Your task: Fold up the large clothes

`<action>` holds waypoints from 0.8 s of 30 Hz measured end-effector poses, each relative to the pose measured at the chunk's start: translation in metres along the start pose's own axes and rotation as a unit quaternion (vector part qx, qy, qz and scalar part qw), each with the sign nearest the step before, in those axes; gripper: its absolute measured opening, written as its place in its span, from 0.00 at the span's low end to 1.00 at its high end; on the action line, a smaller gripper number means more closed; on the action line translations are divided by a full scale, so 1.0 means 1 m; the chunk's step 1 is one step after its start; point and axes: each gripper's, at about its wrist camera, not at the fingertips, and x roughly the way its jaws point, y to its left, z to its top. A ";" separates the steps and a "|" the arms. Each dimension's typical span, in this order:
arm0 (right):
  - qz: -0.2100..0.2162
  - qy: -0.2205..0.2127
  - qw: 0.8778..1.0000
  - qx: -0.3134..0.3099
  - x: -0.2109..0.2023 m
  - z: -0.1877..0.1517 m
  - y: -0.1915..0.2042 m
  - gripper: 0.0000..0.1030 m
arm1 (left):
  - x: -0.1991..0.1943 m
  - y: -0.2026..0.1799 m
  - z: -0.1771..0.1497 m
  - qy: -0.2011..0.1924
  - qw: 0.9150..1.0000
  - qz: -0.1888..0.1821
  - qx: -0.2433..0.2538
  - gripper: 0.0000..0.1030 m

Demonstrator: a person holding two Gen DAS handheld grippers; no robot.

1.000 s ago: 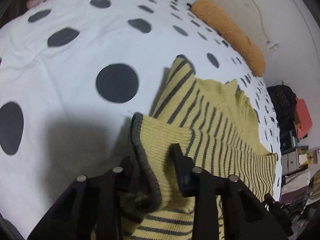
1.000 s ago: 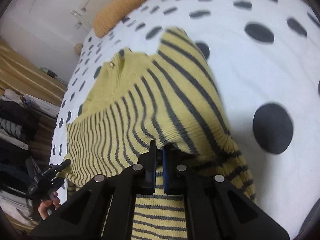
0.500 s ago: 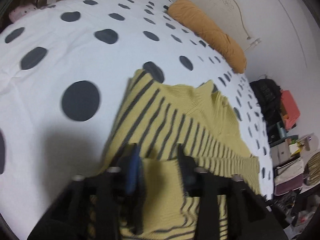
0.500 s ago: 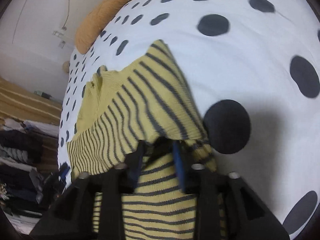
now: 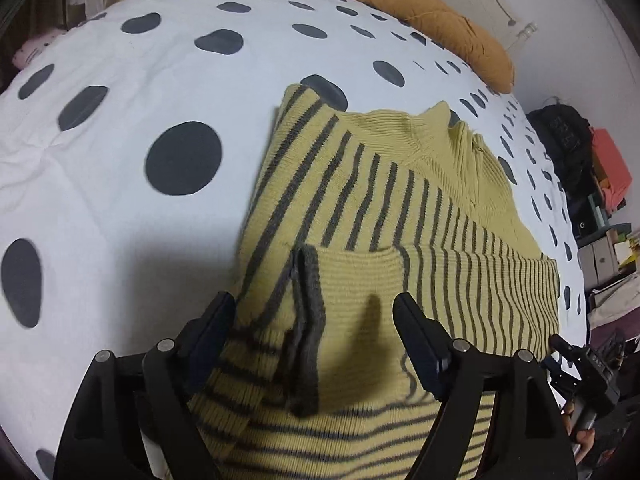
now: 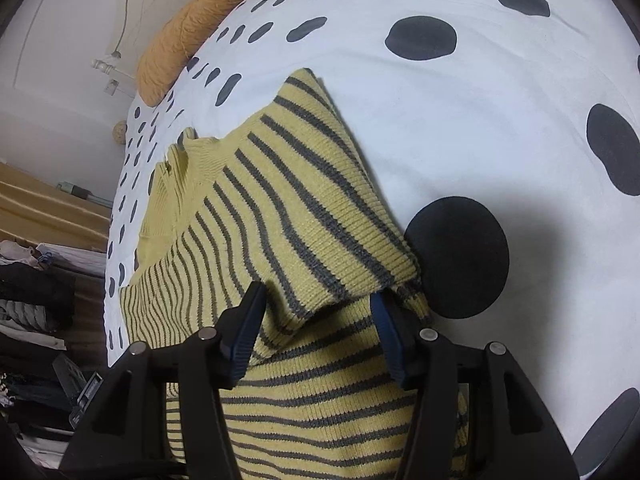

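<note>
One sweater [image 5: 384,216], two grippers, one spotted bed [image 5: 120,160].
Left gripper [image 5: 312,320] and right gripper [image 6: 316,312] have just been opening; both gape, holding nothing, sweater beneath and ahead.

No writing, label, brand or number could be read in either view; faint marks on the small black device [image 5: 591,364] at the bed's edge stayed too blurred.

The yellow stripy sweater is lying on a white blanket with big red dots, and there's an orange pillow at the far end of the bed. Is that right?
Not quite. The dots on the white blanket are dark grey, not red; the left wrist view shows that clearly. The rest holds: the yellow stripy sweater lies on it, and the orange pillow is at the far end.
</note>
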 end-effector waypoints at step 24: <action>0.025 0.005 1.000 0.017 0.003 -0.003 -0.008 0.54 | 0.012 0.000 -0.015 0.049 0.994 -0.091 -0.029 0.08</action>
